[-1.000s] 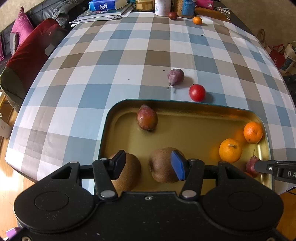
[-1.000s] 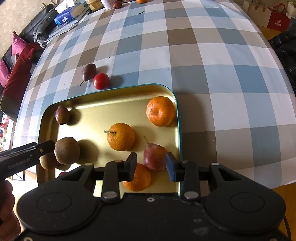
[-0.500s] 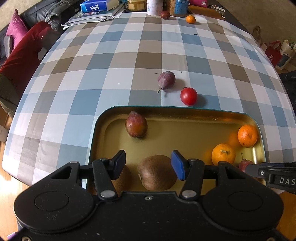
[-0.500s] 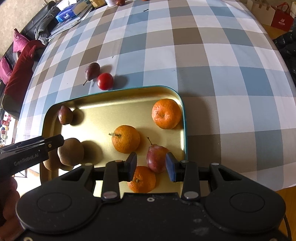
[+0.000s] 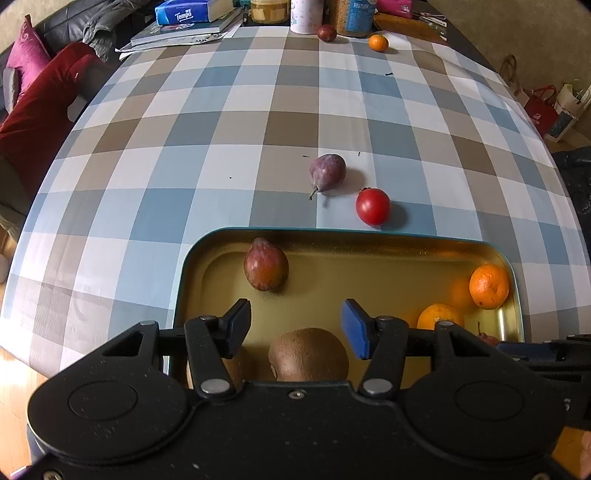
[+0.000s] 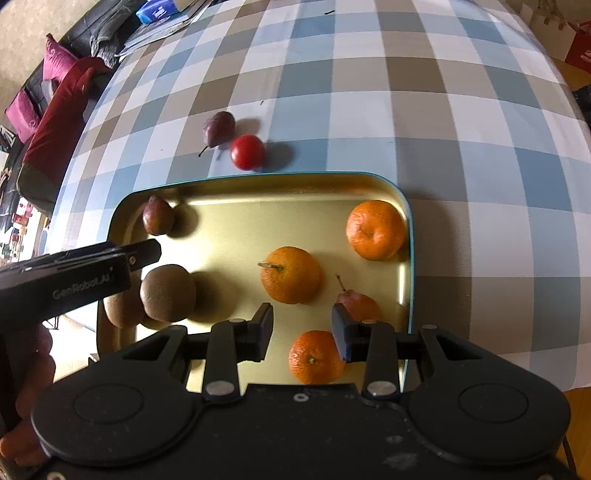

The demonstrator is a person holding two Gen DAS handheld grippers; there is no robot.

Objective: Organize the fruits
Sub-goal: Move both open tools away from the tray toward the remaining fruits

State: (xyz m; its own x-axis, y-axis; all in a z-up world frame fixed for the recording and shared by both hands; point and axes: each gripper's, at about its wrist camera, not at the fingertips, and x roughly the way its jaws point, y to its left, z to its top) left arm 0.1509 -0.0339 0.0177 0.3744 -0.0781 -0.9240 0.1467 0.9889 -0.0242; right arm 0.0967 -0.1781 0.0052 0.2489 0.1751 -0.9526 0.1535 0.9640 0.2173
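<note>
Gold metal fills the lower half of both views: a tray [image 6: 221,199] with a teal rim, sitting on a checked cloth [image 5: 229,122].

From the right wrist, the tray holds three oranges: one at its right wall [image 6: 376,229], one at centre with a stalk [image 6: 290,275], and one low in the frame [image 6: 316,356] between the fingers of the right gripper [image 6: 302,332]. That gripper's jaws stand wide, gripping nothing. A red pear [image 6: 360,304] lies just beside the right finger (partly hidden behind it). At the tray's left are two kiwis, one in front [image 6: 168,292] and one behind it [image 6: 122,306], and a brown pear [image 6: 157,220] lies in the upper-left corner.

The left gripper [image 5: 295,328] also has its jaws wide apart and empty, hovering over the front kiwi [image 5: 308,354] low in its frame.

Just above the tray's far rim, on the cloth, sit a tomato [image 6: 247,152] and a purple pear [image 6: 219,127], close to each other.

At the top of the left view, well apart from the tray, a small orange [image 5: 378,42] and a dark fruit [image 5: 327,33] rest near jars, with a tissue box [image 5: 184,13] on books at upper left.
</note>
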